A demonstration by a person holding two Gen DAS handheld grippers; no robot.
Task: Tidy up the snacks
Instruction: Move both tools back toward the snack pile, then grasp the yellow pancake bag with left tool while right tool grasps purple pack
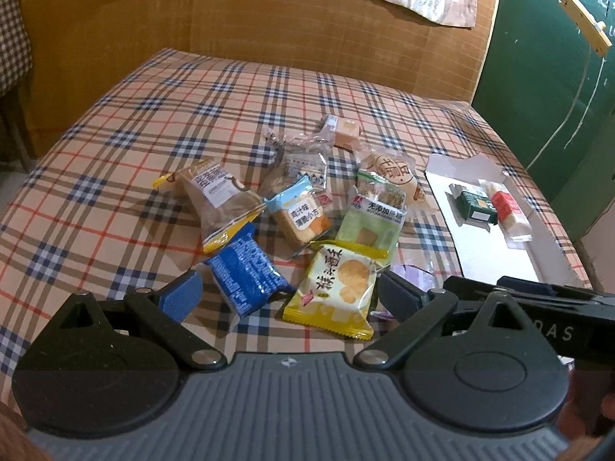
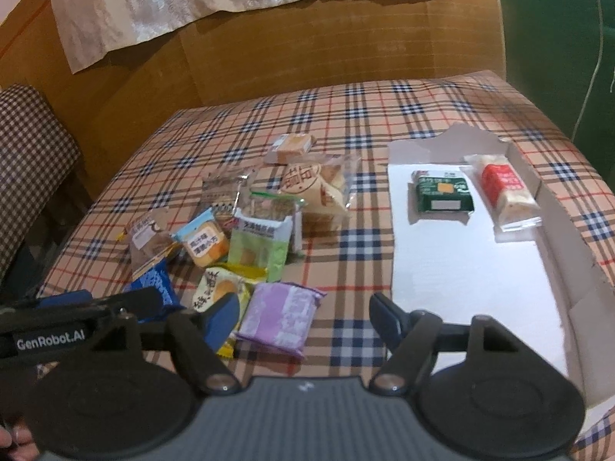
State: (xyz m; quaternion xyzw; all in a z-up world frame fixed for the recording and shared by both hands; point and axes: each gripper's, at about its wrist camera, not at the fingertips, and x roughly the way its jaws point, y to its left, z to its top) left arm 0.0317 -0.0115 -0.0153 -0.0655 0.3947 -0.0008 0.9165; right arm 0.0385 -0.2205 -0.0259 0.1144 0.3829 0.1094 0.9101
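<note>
A pile of wrapped snacks lies on the plaid tablecloth [image 1: 115,123]. In the left wrist view my left gripper [image 1: 290,288] is open and empty, with a blue packet [image 1: 246,272] and a yellow cracker packet [image 1: 338,288] between its fingers. In the right wrist view my right gripper [image 2: 303,311] is open and empty around a purple packet [image 2: 280,317]. A white tray [image 2: 461,269] at the right holds a green packet [image 2: 442,196] and a red-and-white packet [image 2: 507,192]. The tray also shows in the left wrist view [image 1: 538,253].
Other snacks in the pile include a light green packet [image 1: 369,226], a blue-and-orange packet [image 1: 300,215] and a round pastry [image 1: 392,176]. A cardboard wall [image 1: 269,23] stands behind the table. A checked chair [image 2: 27,169] is at the left.
</note>
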